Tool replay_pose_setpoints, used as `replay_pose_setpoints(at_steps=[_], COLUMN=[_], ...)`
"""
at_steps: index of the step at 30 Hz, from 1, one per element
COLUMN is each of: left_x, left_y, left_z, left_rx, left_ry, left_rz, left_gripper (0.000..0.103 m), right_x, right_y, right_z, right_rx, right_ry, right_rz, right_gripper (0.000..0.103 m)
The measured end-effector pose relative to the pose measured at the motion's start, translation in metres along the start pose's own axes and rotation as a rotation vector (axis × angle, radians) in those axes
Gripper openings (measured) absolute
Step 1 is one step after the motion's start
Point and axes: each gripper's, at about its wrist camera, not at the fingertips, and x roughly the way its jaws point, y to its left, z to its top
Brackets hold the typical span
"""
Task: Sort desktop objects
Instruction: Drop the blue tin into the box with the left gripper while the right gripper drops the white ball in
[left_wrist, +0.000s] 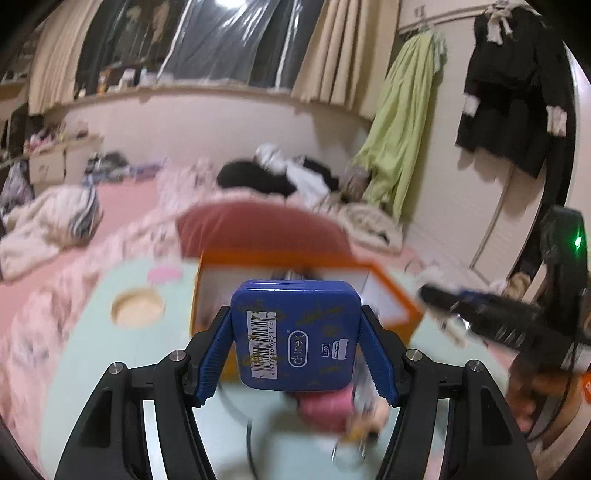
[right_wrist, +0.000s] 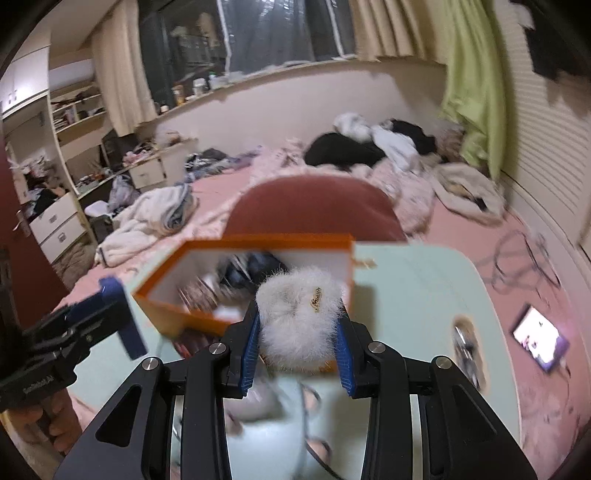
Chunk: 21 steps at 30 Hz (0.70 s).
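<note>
Above the pale green tabletop (left_wrist: 92, 332), the left gripper (left_wrist: 295, 332) is clenching a flat blue tin with a barcode sticker (left_wrist: 295, 334), its orange-walled open box (left_wrist: 391, 295) lying at twelve o'clock; the right gripper (right_wrist: 297, 332) is squeezing a fluffy white fur scrunchie (right_wrist: 299, 317), that box sitting at eleven o'clock

A: Left black two-finger gripper with blue pads (left_wrist: 295, 334)?
B: Jaws clamped on a blue rounded-square tin (left_wrist: 295, 332).

A: Right black gripper (right_wrist: 298, 325)?
B: Jaws closed round a white fluffy scrunchie (right_wrist: 299, 317).
</note>
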Motion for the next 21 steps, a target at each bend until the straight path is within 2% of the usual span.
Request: replay_pose_setpoints(at_steps=[3, 5, 6, 7, 8, 9, 10, 11, 13, 16, 18, 19, 20, 21], left_x=[0.015, 0.037, 0.049, 0.067, 0.075, 0.082, 0.086, 0.087, 0.084, 0.081, 0.07, 0.061, 0.051, 0.043], left_y=[-0.002, 0.002, 0.005, 0.01, 0.013, 0.014, 0.017, 0.019, 0.016, 0.014, 0.011, 0.01, 0.01, 0.01], left_z=[0.023, 0.03, 0.027, 0.022, 0.016, 0.01, 0.002, -0.002, -0.007, -0.005, -0.002, 0.001, 0.002, 0.003], left_rx=[0.011, 0.005, 0.002, -0.004, -0.006, -0.006, -0.019, -0.035, -0.026, -0.018, 0.005, 0.014, 0.02, 0.02], left_ry=[-0.016, 0.021, 0.055, 0.116, 0.149, 0.169, 0.18, 0.182, 0.154, 0.162, 0.123, 0.087, 0.059, 0.041], left_rz=[0.015, 0.034, 0.057, 0.099, 0.121, 0.131, 0.128, 0.118, 0.107, 0.11, 0.122, 0.126, 0.131, 0.134], left_gripper=[0.066, 0.066, 0.072, 0.083, 0.083, 0.083, 0.085, 0.085, 0.088, 0.088, 0.088, 0.088, 0.09, 0.095], right_x=[0.017, 0.036, 0.048, 0.055, 0.069, 0.078, 0.087, 0.081, 0.074, 0.072, 0.067, 0.063, 0.051, 0.041], right_y=[0.01, 0.013, 0.013, 0.012, 0.012, 0.011, 0.011, 0.021, 0.026, 0.019, 0.013, 0.011, 0.009, 0.008], right_z=[0.017, 0.024, 0.025, 0.023, 0.018, 0.012, 0.005, -0.001, -0.005, -0.007, -0.005, -0.005, -0.004, -0.003], right_rx=[-0.025, -0.029, -0.031, -0.031, -0.036, -0.041, -0.052, -0.132, -0.177, -0.149, -0.118, -0.109, -0.093, -0.082], right_ry=[-0.003, 0.023, 0.048, 0.071, 0.131, 0.182, 0.239, 0.16, 0.102, 0.115, 0.117, 0.099, 0.044, 0.001], right_rz=[-0.002, -0.004, -0.019, -0.026, -0.035, -0.047, -0.069, -0.132, -0.192, -0.142, -0.116, -0.115, -0.118, -0.116], right_gripper=[0.037, 0.037, 0.041, 0.046, 0.059, 0.067, 0.067, 0.074, 0.081, 0.081, 0.081, 0.081, 0.081, 0.081])
